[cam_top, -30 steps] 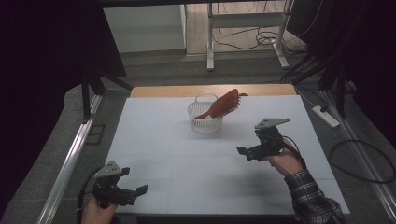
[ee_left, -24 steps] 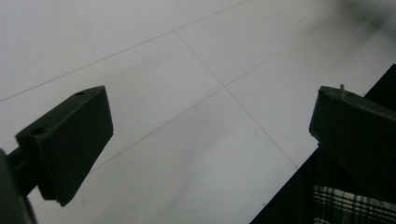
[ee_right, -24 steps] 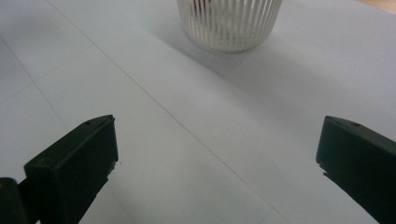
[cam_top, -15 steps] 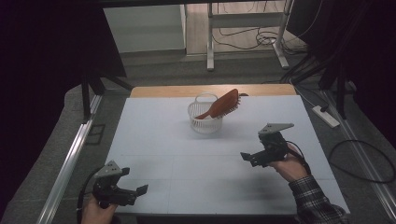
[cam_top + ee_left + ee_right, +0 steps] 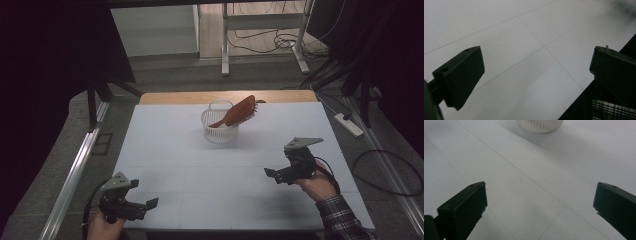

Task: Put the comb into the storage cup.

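White table [image 5: 200, 170], dark room around it. White basket [image 5: 219, 127] at 12 o'clock, brown hairbrush [image 5: 239, 111] leaning in it. Left gripper [image 5: 142, 207] at 7 o'clock, jaws spread, empty. Right gripper [image 5: 274, 175] at 4 o'clock, jaws spread, empty.

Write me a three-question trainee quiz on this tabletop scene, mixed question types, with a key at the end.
1. True or false: the hairbrush lies flat on the table.
2. Multiple choice: the right claw is (A) shut on the brush, (B) open and holding nothing, (C) inside the basket.
3. Fill in: the left claw sits near the table's ____ edge, on the person's side.

Key
1. False: it leans in the white basket, its bristle head sticking out over the rim.
2. B: its jaws stand wide apart over bare table.
3. Near: it is open too.
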The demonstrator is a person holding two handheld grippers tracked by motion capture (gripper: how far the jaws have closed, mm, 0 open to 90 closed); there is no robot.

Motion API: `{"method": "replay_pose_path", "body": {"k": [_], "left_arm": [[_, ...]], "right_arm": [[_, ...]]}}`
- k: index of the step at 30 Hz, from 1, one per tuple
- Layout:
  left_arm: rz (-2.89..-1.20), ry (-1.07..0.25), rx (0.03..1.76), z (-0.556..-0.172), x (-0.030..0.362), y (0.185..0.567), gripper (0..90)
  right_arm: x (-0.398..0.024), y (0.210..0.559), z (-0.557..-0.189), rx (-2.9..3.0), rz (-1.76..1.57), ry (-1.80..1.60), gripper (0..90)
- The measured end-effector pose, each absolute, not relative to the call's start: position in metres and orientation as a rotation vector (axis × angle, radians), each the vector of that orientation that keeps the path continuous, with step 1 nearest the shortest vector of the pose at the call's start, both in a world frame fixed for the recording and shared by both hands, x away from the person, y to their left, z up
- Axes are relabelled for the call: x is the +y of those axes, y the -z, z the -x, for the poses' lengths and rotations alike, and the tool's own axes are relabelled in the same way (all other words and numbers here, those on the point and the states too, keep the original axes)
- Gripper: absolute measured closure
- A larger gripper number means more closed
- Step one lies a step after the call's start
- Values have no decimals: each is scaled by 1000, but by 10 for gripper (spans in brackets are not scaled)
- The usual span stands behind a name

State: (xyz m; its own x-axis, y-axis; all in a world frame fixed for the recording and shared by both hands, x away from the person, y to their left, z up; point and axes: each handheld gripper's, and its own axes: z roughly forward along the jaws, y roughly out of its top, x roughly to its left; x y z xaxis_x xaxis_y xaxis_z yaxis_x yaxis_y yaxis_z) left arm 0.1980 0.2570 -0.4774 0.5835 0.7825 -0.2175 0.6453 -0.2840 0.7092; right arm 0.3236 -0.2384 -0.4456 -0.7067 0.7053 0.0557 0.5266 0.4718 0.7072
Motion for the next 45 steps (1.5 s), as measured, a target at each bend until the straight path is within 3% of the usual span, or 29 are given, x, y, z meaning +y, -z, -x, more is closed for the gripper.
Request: {"method": "replay_pose_path", "body": {"k": [45], "left_arm": [[-2014,-218,1146,-198,257,477,6]], "right_arm": [[-285,450,-275,2434,-1186,-1065,0]]}}
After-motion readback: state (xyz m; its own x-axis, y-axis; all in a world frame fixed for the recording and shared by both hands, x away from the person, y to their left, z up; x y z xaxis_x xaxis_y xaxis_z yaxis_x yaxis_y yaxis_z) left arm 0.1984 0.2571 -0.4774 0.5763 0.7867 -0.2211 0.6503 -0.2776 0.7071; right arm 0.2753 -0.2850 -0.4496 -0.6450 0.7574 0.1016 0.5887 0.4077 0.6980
